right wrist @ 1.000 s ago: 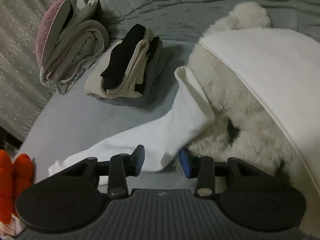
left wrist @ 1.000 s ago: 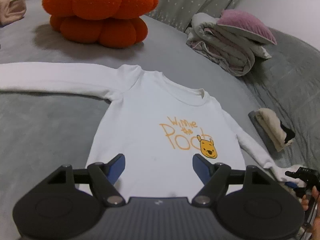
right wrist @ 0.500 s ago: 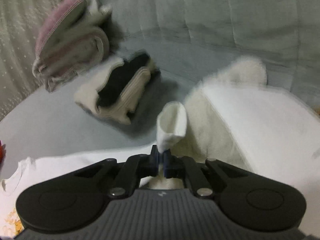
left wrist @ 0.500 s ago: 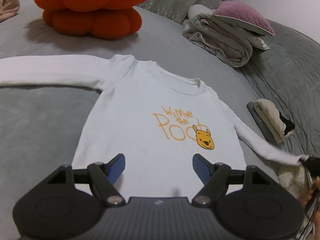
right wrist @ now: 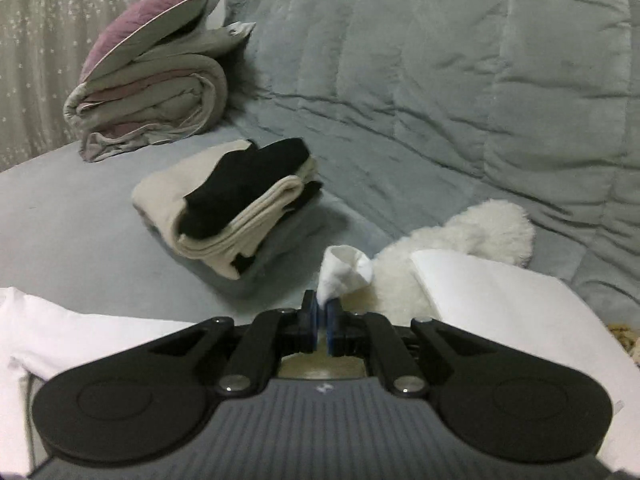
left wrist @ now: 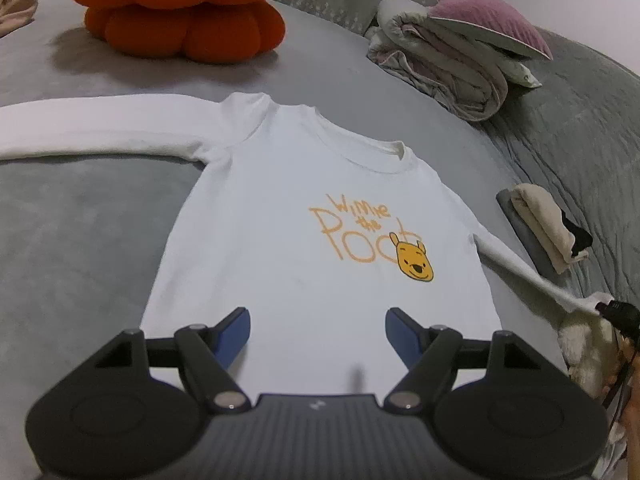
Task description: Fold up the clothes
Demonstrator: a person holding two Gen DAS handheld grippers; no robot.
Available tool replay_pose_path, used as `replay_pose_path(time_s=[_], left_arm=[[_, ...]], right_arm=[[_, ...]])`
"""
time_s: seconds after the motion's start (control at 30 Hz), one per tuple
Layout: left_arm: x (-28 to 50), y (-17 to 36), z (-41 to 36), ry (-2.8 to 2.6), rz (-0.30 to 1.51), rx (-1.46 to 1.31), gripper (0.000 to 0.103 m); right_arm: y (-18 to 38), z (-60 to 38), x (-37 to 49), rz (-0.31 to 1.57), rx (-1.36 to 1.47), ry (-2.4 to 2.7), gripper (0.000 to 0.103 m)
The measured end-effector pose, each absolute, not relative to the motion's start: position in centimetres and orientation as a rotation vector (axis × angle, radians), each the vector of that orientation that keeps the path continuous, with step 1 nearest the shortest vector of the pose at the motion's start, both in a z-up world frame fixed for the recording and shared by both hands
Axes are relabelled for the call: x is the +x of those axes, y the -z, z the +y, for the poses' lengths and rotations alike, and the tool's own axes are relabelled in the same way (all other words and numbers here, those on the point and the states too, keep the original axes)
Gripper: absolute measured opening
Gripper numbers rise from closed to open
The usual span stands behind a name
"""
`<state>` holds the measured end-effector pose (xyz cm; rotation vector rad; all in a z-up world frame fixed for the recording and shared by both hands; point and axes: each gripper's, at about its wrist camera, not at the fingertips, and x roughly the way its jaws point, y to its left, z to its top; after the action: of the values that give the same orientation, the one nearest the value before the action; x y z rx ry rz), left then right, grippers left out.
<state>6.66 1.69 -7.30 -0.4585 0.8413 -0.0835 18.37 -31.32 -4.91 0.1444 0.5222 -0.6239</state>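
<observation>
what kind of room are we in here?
Most likely a bedroom, working on a bed: the white sweatshirt lies on a grey bedspread, with a quilted grey duvet bunched alongside, a rolled comforter with a purple pillow on top, and an orange plush cushion.

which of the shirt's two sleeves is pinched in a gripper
The sleeve nearer the folded beige and black clothes: its cuff is clamped in the right gripper. The other sleeve lies flat, stretched below the orange cushion, untouched.
</observation>
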Motion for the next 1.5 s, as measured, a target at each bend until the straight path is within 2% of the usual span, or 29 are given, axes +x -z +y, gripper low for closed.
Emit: replay_pose_path(time_s=[0.1, 0.17, 0.23, 0.27, 0.33, 0.4, 0.53, 0.67, 0.7, 0.8, 1.03, 1.17, 1.47, 1.5], left_arm=[[6.5, 7.4, 1.8, 0.083, 0.846, -0.460, 0.076], [6.4, 7.5, 2.0, 0.078, 0.851, -0.469, 0.076], [6.3, 7.4, 2.3, 0.077, 0.857, -0.488, 0.076], [6.2, 7.3, 2.5, 0.078, 0.858, -0.499, 0.076], [6.1, 7.2, 2.6, 0.081, 0.855, -0.509, 0.078], [6.2, 7.1, 2.5, 0.080, 0.852, -0.511, 0.079], [6.4, 7.2, 2.1, 0.089, 0.859, -0.503, 0.079], [6.5, 7.4, 1.9, 0.089, 0.869, -0.504, 0.079], [6.5, 7.5, 1.9, 0.089, 0.872, -0.504, 0.079], [6.7, 7.8, 1.7, 0.091, 0.884, -0.500, 0.080], [7.3, 8.4, 1.2, 0.098, 0.907, -0.496, 0.080], [7.6, 8.8, 0.8, 0.103, 0.922, -0.486, 0.081], [7.4, 8.6, 1.3, 0.118, 0.934, -0.527, 0.081], [7.4, 8.5, 1.3, 0.120, 0.932, -0.525, 0.081]], right_arm=[[4.6, -30.4, 18.1, 0.523, 0.105, 0.646, 0.004], [5.3, -30.8, 19.2, 0.596, 0.098, 0.643, 0.017], [5.5, -30.6, 19.4, 0.669, 0.101, 0.646, 0.017], [4.8, -30.2, 18.8, 0.647, 0.100, 0.655, 0.017], [3.0, -29.0, 17.2, 0.569, 0.082, 0.685, 0.032], [1.7, -27.1, 16.1, 0.467, 0.002, 0.695, 0.040], [2.3, -24.4, 18.1, 0.447, -0.004, 0.468, 0.045], [5.0, -22.3, 22.8, 0.569, 0.124, 0.215, 0.045], [5.5, -20.9, 23.8, 0.582, 0.080, 0.166, 0.044], [6.8, -17.4, 26.2, 0.612, -0.011, 0.038, 0.000], [9.2, -13.7, 30.0, 0.613, -0.034, -0.134, 0.001], [11.1, -13.0, 31.6, 0.687, -0.072, -0.156, 0.000], [10.4, -17.0, 29.9, 0.838, 0.070, -0.153, 0.000], [10.2, -17.7, 29.6, 0.841, 0.101, -0.163, 0.003]])
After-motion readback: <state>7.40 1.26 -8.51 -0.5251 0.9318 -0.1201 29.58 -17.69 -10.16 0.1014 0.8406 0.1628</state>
